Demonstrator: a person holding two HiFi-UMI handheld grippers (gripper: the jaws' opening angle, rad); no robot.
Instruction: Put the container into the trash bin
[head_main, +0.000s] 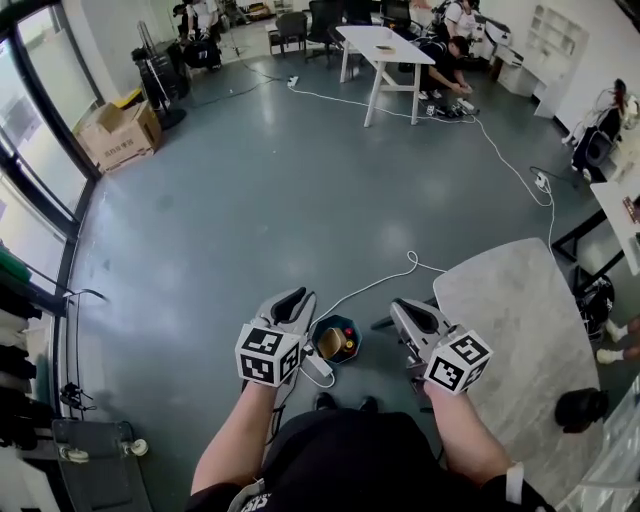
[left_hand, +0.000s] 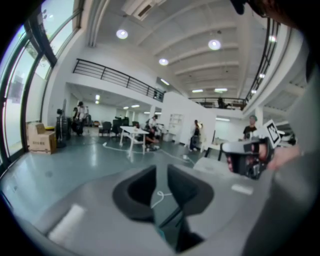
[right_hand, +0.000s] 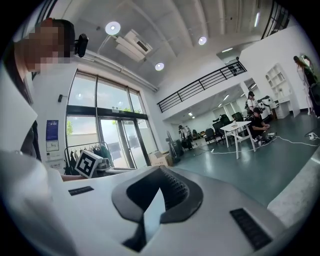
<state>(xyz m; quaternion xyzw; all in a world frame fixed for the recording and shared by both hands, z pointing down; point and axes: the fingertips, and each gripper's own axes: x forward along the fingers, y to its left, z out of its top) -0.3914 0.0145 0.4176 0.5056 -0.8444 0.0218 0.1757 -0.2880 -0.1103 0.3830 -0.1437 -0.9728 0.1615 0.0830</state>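
Your left gripper (head_main: 297, 298), jaws slightly apart, and right gripper (head_main: 402, 306), jaws together, flank the bin (head_main: 335, 319) empty; the container (head_main: 330, 343) looks binned, so just draw clear.

Grey floor (head_main: 250, 220) is carrying everything. Dark trash bin (head_main: 336, 340) is sitting on it near centre, open top facing up. White cable (head_main: 380, 282) is running from just beside the bin toward the pale marbled worktop (head_main: 520, 330), which is standing near right. Cardboard box (head_main: 118, 135) is sitting far left by the windows. White worktop (head_main: 385, 50) is standing far centre, with a second cable (head_main: 340, 98) trailing past its legs toward a power strip (head_main: 541, 182).
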